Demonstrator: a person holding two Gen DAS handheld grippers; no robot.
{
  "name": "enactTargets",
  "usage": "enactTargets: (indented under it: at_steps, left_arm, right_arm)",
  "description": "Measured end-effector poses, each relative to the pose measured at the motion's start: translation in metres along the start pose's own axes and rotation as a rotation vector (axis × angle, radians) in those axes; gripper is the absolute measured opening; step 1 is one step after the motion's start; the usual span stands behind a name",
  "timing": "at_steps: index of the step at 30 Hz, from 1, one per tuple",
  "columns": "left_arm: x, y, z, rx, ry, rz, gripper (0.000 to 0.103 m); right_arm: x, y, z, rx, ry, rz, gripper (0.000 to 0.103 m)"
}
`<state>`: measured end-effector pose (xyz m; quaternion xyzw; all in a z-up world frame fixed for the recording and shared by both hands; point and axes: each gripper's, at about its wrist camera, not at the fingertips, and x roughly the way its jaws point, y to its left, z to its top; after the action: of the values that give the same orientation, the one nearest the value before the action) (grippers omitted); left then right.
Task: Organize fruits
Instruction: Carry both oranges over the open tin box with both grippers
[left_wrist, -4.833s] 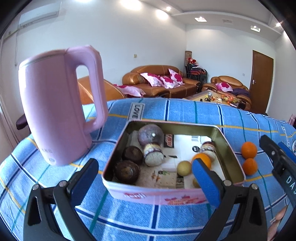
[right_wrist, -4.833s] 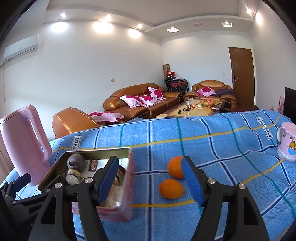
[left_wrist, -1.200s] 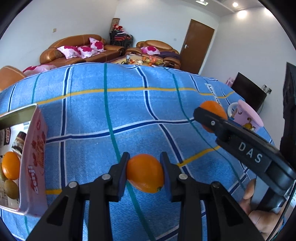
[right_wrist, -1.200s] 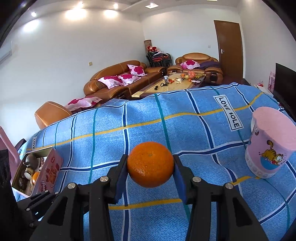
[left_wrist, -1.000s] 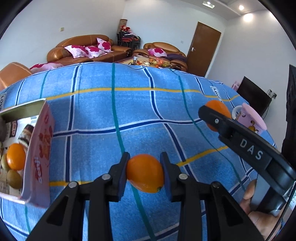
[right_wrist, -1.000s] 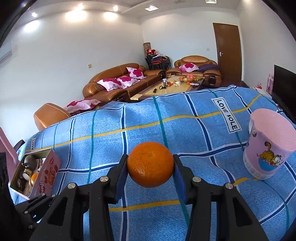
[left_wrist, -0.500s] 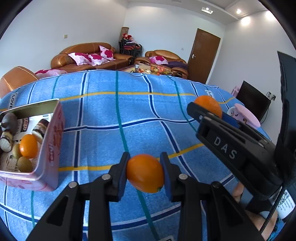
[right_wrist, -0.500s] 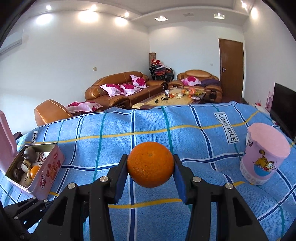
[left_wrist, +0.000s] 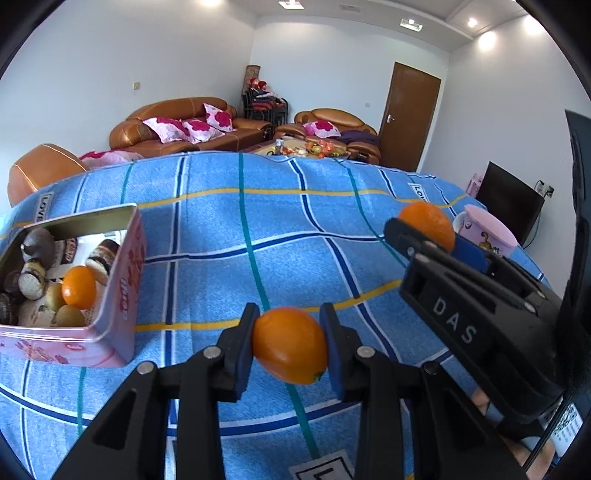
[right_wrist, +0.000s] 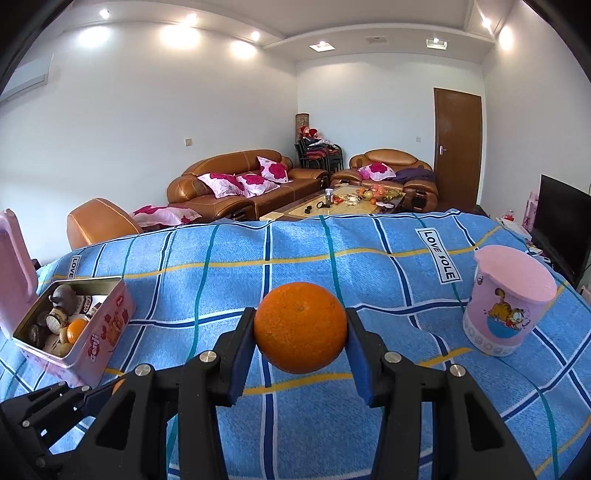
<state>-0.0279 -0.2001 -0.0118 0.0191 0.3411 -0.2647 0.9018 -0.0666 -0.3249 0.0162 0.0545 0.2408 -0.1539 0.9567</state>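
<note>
My left gripper (left_wrist: 290, 345) is shut on an orange (left_wrist: 290, 345) and holds it above the blue checked cloth, right of the pink tin (left_wrist: 123, 295). My right gripper (right_wrist: 300, 332) is shut on a second orange (right_wrist: 300, 332), also held above the cloth; it shows in the left wrist view (left_wrist: 428, 225) too. The open tin (right_wrist: 96, 343) lies at the left and holds an orange (left_wrist: 78, 287), green fruits (left_wrist: 70, 315) and several dark round snacks.
A pink lidded cup with a cartoon cat (right_wrist: 509, 299) stands on the cloth at the right. A pink kettle (right_wrist: 14, 273) stands behind the tin at the far left. Sofas and a coffee table lie beyond the table.
Both grippers have risen and pulled back, each still holding its orange. The tin has come further into both views from the left.
</note>
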Motion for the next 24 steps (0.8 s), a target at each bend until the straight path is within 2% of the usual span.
enactTargets:
  at_steps: [5, 9, 12, 16, 24]
  left_arm:
    - [-0.014, 0.019, 0.010, -0.030, 0.014, -0.011, 0.035]
    - [-0.031, 0.044, 0.029, 0.021, -0.039, 0.068, 0.035]
    - [-0.043, 0.072, 0.044, 0.029, -0.079, 0.124, 0.035]
    - [-0.049, 0.111, 0.055, 0.008, -0.106, 0.182, 0.035]
    - [-0.037, 0.162, 0.059, -0.048, -0.120, 0.246, 0.035]
  right_arm:
    - [-0.004, 0.000, -0.002, -0.006, 0.014, -0.002, 0.049]
    - [-0.006, 0.007, 0.003, -0.024, 0.033, 0.011, 0.048]
    - [-0.010, 0.017, 0.018, -0.015, 0.010, 0.025, 0.048]
    - [-0.010, 0.046, 0.042, -0.031, -0.044, 0.033, 0.048]
    - [0.019, 0.117, 0.056, 0.048, -0.045, 0.081, 0.048]
